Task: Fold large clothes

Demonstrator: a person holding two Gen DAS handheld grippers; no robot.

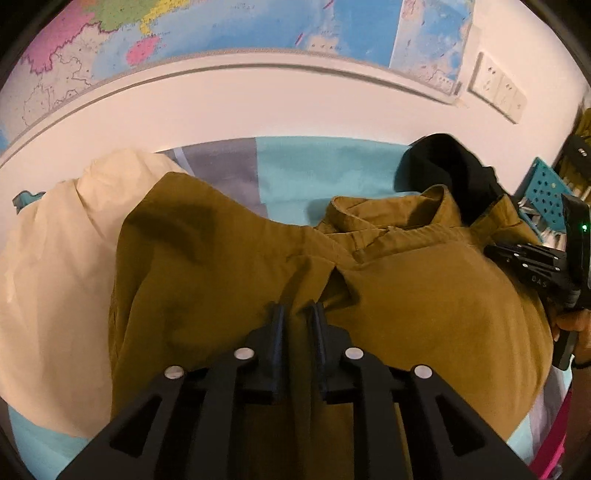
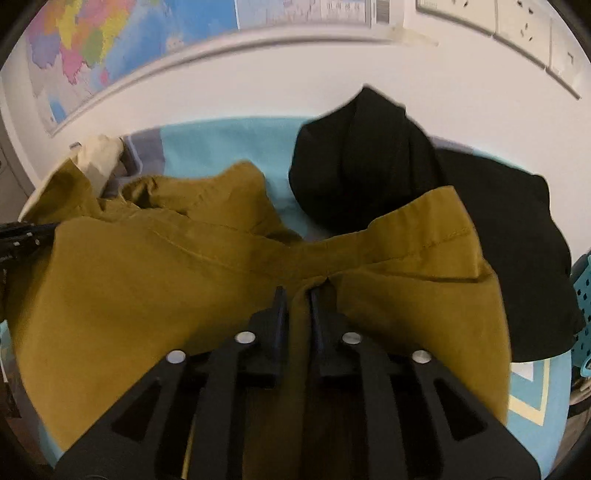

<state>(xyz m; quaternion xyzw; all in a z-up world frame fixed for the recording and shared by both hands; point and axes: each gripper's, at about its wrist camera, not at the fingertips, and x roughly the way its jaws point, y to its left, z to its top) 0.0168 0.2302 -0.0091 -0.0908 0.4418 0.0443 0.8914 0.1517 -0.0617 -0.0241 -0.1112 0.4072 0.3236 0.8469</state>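
Observation:
A mustard-brown shirt (image 1: 424,288) lies spread over a turquoise sheet (image 1: 314,166), its collar (image 1: 369,214) toward the wall. My left gripper (image 1: 298,314) is shut on a pinch of this shirt, and creases run out from its fingertips. In the right wrist view the same shirt (image 2: 129,288) fills the foreground. My right gripper (image 2: 297,293) is shut on a fold of it near a stitched hem (image 2: 443,236). Each gripper shows at the edge of the other's view: the right one's black body (image 1: 532,258), and the left one's body (image 2: 22,236).
A cream garment (image 1: 55,277) lies left of the shirt and a black garment (image 2: 369,166) behind it on the right. A perforated blue basket (image 1: 546,192) stands at the right edge. The white wall carries a map (image 1: 221,29) and sockets (image 1: 498,88). A hand (image 1: 576,325) holds the right gripper.

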